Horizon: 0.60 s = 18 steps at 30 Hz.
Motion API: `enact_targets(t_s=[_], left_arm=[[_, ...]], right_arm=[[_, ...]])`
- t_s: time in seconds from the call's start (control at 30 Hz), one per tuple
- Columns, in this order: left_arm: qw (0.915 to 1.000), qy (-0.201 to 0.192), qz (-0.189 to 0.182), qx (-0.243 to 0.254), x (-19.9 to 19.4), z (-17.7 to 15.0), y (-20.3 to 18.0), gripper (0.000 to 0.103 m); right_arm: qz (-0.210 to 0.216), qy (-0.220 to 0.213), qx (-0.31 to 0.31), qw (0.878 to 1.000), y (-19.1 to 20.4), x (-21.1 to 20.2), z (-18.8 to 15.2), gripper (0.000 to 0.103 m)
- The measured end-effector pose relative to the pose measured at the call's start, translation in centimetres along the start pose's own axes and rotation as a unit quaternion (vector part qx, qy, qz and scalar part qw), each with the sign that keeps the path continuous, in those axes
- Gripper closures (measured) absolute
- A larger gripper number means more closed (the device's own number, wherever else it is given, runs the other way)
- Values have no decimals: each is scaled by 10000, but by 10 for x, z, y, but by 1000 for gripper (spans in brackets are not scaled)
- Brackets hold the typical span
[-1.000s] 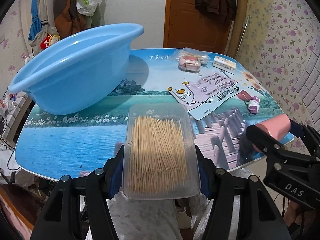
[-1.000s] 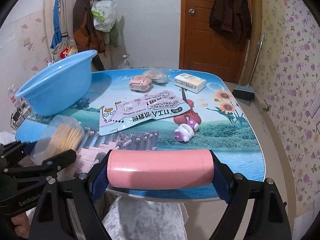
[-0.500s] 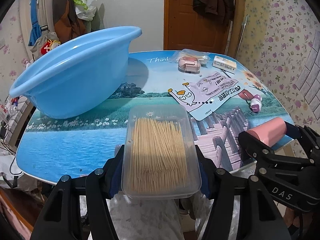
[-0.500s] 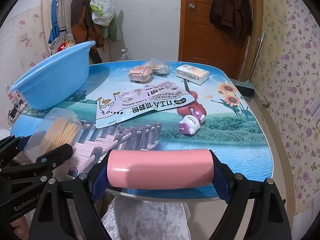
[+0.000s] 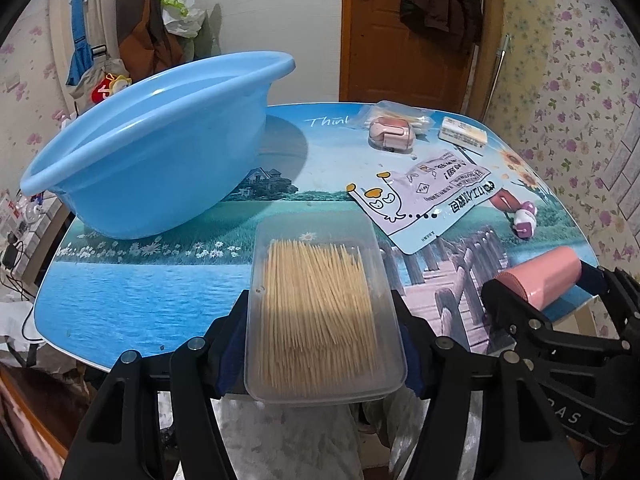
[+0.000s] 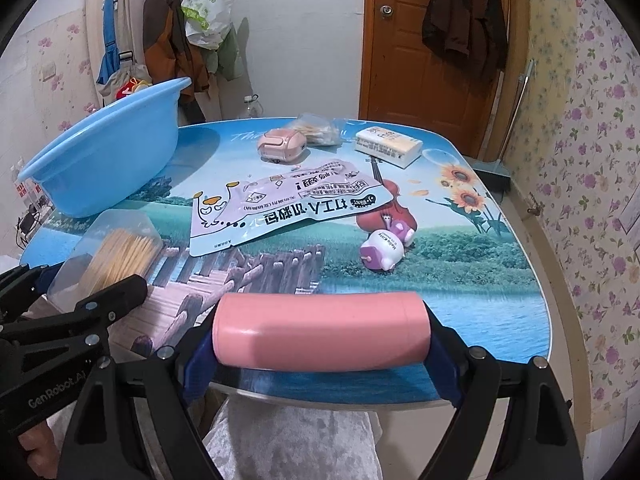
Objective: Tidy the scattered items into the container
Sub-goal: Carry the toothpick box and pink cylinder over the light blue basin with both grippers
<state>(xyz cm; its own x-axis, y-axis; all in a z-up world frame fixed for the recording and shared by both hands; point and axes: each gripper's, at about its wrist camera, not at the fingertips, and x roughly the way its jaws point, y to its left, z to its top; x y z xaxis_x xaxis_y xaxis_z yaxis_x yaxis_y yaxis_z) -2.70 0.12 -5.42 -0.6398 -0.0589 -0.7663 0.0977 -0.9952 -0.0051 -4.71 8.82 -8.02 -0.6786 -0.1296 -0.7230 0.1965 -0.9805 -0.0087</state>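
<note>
The left tool (image 5: 322, 332) pinches a clear toothpick box (image 5: 320, 312) by its long sides at the near table (image 5: 140, 300) edge; light, thin-walled, probably slippery. The right tool (image 6: 320, 334) clamps a rigid pink cylinder (image 6: 320, 330) end to end. The blue basin (image 5: 152, 148) sits back left.

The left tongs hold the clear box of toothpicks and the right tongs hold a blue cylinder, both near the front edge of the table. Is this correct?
Not quite: the cylinder in the right tongs is pink, not blue, as the right wrist view shows. The rest holds: the left tongs hold the clear box of toothpicks, both near the front edge of the table.
</note>
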Motion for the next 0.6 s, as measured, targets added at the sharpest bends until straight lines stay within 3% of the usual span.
enact_targets(t_s=[0.4, 0.6], left_arm=[[9999, -91, -129, 50, -4, 0, 1, 43], [9988, -405, -228, 137, -27, 10, 0, 43]], right_arm=[[-14, -243, -97, 9997, 2, -6, 1, 15], [26, -381, 18, 9993, -1, -20, 7, 15]])
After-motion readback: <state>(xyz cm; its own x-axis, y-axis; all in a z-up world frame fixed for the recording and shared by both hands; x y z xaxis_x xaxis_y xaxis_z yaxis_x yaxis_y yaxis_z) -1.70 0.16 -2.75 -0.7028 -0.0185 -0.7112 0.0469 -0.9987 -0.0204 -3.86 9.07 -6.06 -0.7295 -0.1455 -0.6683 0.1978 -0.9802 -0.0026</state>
